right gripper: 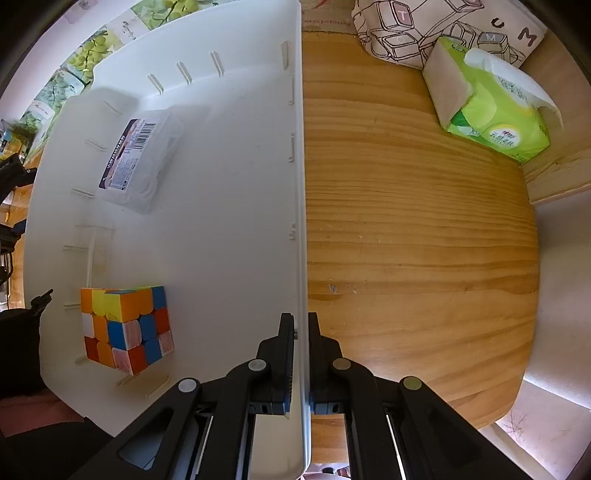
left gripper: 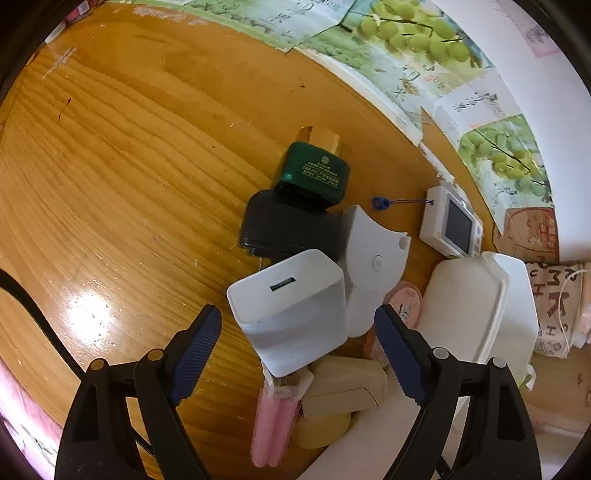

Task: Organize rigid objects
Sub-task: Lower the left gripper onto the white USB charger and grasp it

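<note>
In the left wrist view a pile of rigid things lies on the wooden table (left gripper: 129, 147). It holds a white USB charger (left gripper: 291, 295), a black charger (left gripper: 288, 229), a green charger (left gripper: 314, 173) and a white curved piece (left gripper: 373, 251). My left gripper (left gripper: 297, 314) points steeply down and is open. Its blue pads stand on either side of the white charger without touching it. In the right wrist view my right gripper (right gripper: 301, 321) is shut on the side wall of the white bin (right gripper: 299, 184). Inside the bin are a colour cube (right gripper: 127, 328) and a clear labelled box (right gripper: 140, 158).
A small white device with a screen (left gripper: 450, 225), pink sticks (left gripper: 273, 428) and a beige block (left gripper: 343, 387) lie near the pile. The white bin (left gripper: 480, 306) stands to its right. A green tissue pack (right gripper: 491, 107) and a patterned bag (right gripper: 443, 26) sit beyond the bin.
</note>
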Demonstrator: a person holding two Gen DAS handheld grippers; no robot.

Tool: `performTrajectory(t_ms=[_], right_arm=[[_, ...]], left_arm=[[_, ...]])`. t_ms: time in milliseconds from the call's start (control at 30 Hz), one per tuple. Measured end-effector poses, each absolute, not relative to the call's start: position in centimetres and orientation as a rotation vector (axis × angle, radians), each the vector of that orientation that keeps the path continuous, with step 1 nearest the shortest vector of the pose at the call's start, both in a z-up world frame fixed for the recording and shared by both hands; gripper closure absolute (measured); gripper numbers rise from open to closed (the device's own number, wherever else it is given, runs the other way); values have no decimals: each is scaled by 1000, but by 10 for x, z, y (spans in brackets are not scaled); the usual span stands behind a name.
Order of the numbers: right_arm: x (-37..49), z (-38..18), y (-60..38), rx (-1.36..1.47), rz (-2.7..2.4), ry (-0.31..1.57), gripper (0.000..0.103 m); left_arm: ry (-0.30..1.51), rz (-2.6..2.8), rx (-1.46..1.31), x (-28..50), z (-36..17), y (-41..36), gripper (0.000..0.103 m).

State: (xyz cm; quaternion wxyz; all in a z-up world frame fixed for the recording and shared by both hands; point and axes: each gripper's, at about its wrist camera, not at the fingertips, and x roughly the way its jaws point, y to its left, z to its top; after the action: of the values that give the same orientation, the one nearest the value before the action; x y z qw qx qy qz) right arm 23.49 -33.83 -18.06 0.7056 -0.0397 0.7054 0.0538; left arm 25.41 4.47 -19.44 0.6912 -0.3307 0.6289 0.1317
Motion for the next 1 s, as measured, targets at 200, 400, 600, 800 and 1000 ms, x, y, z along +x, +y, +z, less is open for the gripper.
performTrajectory(t_ms=[200,400,600,800,1000], right_arm=[[240,-181,-336,-84,116,1576,97],[244,-184,-340,-76,112,1574,97],[239,-182,-342,-78,113,1568,97],[234,-182,-340,-83,115,1561,97],[228,-182,-340,-92,127,1548,97]], left_arm=[[1418,306,-752,258,-198,46,35],[1421,304,-764,263,-202,48,38],[1424,291,-758,264,-203,48,40],[1412,288,-717,261,-197,46,40],[1379,272,-702,250,-188,45,42]])
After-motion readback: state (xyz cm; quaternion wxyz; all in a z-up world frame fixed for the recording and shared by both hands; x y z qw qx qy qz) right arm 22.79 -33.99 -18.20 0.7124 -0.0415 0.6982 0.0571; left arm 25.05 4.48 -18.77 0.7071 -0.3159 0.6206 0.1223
